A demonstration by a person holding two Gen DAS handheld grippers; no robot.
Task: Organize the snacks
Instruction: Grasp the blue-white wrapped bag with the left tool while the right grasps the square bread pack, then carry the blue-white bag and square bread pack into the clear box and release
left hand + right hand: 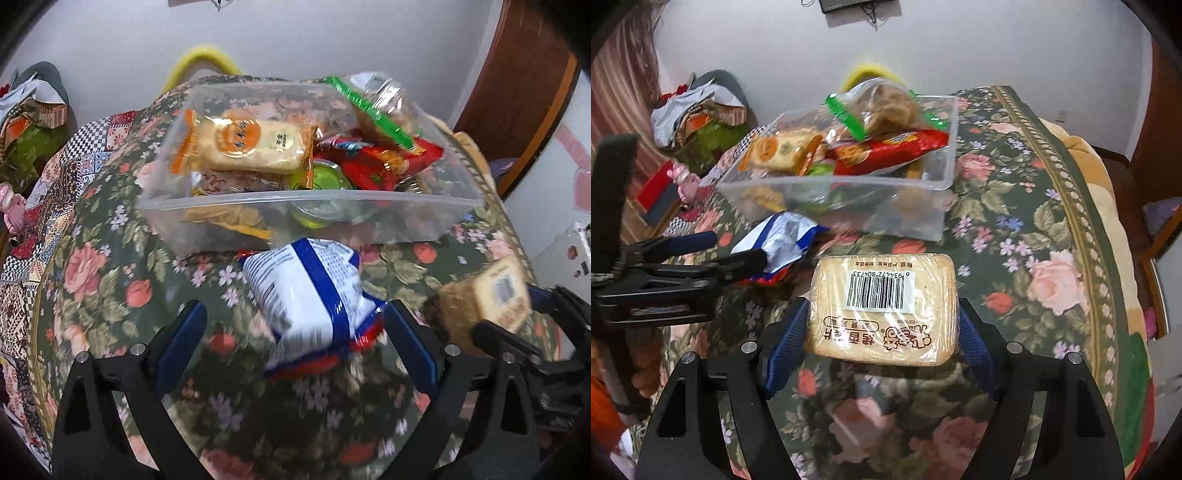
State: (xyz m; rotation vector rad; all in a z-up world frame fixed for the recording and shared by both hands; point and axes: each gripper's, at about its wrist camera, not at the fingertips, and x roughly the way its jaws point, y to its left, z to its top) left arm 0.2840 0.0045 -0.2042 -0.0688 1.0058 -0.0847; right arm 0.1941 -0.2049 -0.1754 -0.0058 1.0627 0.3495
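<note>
A clear plastic box stands on the floral tablecloth, filled with several snack packs: an orange cracker pack, a red pack and a green-zip bag. My left gripper is open around a blue-and-white snack bag lying just in front of the box. My right gripper is shut on a tan toast-slice pack with a barcode, held above the cloth to the right of the blue bag.
The floral tablecloth covers a round table whose edge curves away at right. A patchwork cloth and clutter lie left. A yellow hoop stands behind the box against the white wall.
</note>
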